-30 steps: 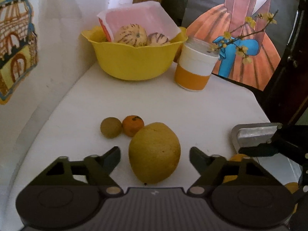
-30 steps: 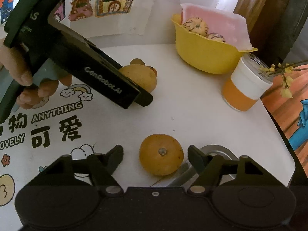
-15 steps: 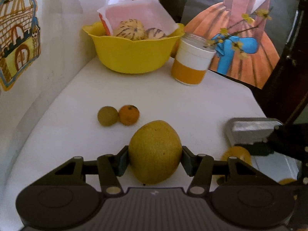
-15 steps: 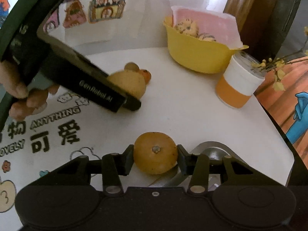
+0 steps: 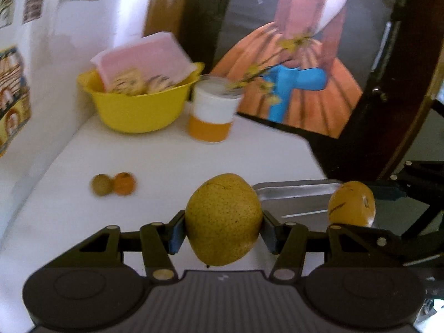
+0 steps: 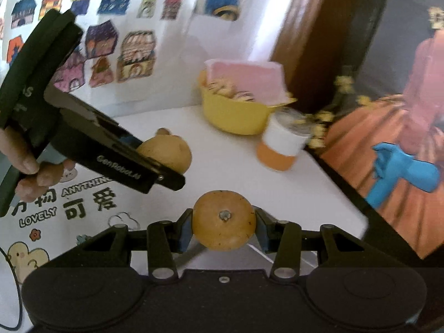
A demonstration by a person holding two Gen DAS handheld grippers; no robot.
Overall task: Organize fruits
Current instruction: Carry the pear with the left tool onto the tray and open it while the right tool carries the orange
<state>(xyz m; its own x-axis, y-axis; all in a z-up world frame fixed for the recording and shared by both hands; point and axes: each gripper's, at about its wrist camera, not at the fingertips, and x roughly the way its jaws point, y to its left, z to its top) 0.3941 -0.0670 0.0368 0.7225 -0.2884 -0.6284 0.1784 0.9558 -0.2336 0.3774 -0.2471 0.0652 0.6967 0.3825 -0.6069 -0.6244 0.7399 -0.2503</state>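
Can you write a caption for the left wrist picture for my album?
Left tool grips a big yellow pear; right tool's orange nearby.

Four loose fruits — one pear point(image 5: 223, 219), two oranges point(image 6: 224, 228) point(image 5: 125, 183), one greenish-brown fruit point(image 5: 101, 185) — plus one bowl point(image 5: 138, 105), one cup point(image 5: 212, 118).

From my left wrist camera I look close and low across the white table point(image 5: 166, 152) toward the yellow bowl point(image 5: 136, 111). My right wrist camera faces the same yellow bowl point(image 6: 236, 113) from farther right; both views share it and the orange-and-white cup point(image 5: 212, 116) beside it.
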